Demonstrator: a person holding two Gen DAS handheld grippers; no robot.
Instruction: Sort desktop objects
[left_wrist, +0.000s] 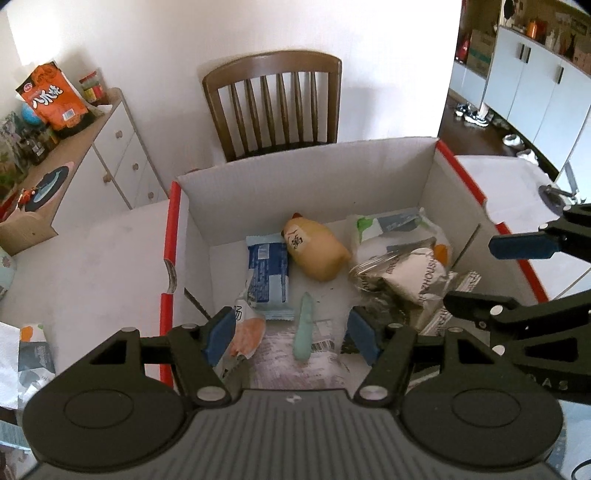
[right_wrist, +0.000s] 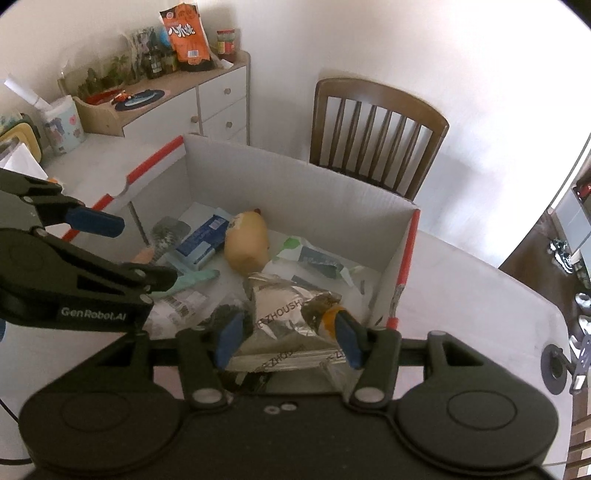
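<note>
The white desk (right_wrist: 461, 280) carries an open cardboard box (left_wrist: 306, 173) with white inner walls and red-edged flaps, standing near the far side, with a brown wooden chair (left_wrist: 273, 103) just behind it. To the side stands a white drawer cabinet (right_wrist: 221, 99) with an orange snack bag (right_wrist: 186, 35) on top.

Both grippers hang above the box, pointing down into it. The left gripper (left_wrist: 291, 338) has its blue-padded fingers (left_wrist: 219, 334) spread apart and released; nothing is pressed between them, though a pale green stick-like item (left_wrist: 303, 326) lies on the box floor in line with the gap. The right gripper (right_wrist: 288, 341) likewise has its fingers (right_wrist: 229, 341) apart, with a silver foil packet (right_wrist: 284, 314) lying under and between them; the pads do not seem to press on it, though the view is too crowded at the fingertips to be certain.

Inside the box, from larger to smaller: a white and green plastic packet (left_wrist: 399, 229) lies against the right wall, with the silver foil packet partly on top of it. A blue and white wrapped snack (left_wrist: 269, 273) lies near the left wall. Just beside it, touching its upper corner, a tan rounded toy with black characters (left_wrist: 317, 251) lies on its side. An orange and white sachet (left_wrist: 245, 332) sits by the left gripper's near finger. A second white packet (left_wrist: 33, 350) lies outside the box on the desk.
</note>
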